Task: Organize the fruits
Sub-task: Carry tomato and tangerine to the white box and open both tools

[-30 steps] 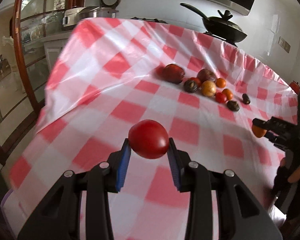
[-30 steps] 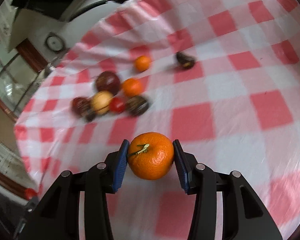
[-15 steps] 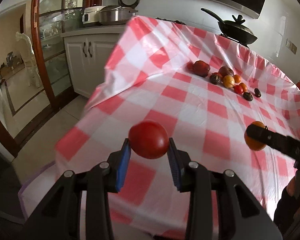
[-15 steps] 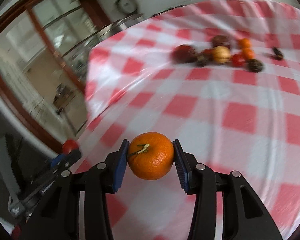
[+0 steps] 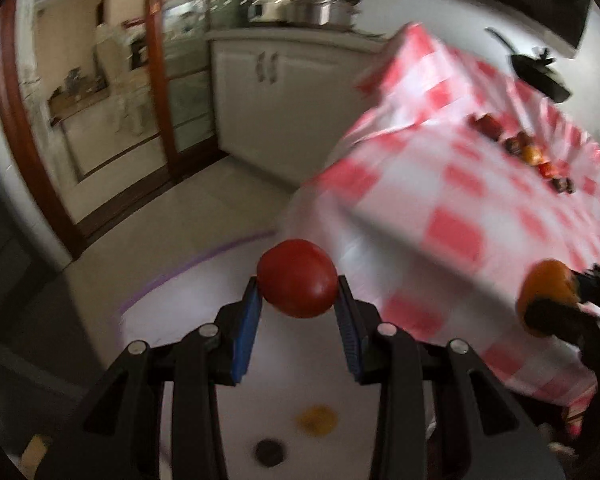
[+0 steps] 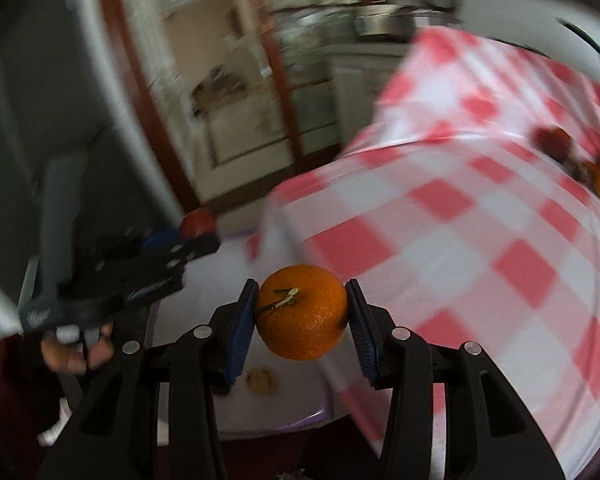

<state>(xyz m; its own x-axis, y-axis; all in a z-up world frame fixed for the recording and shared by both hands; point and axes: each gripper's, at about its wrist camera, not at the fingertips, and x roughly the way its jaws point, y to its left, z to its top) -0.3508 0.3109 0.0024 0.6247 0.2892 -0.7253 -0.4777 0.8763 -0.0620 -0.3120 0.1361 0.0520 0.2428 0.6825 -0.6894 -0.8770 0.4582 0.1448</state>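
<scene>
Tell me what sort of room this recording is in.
Most likely a home kitchen or dining area: a pan beyond the checked tablecloth, metal pots on a white cabinet counter, fruit pile on the table.

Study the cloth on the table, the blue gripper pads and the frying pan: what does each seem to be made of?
Checked tablecloth: probably plastic or coated fabric, given its sheen and stiff folds at the corner. Blue pads on the right gripper: likely ribbed rubber, matte with fine grooves. Black pan: probably dark coated metal; too blurred to be sure.

White cabinets (image 5: 284, 92), a wood-framed glass door (image 5: 156, 80) and pale floor tiles (image 5: 172, 216).
</scene>
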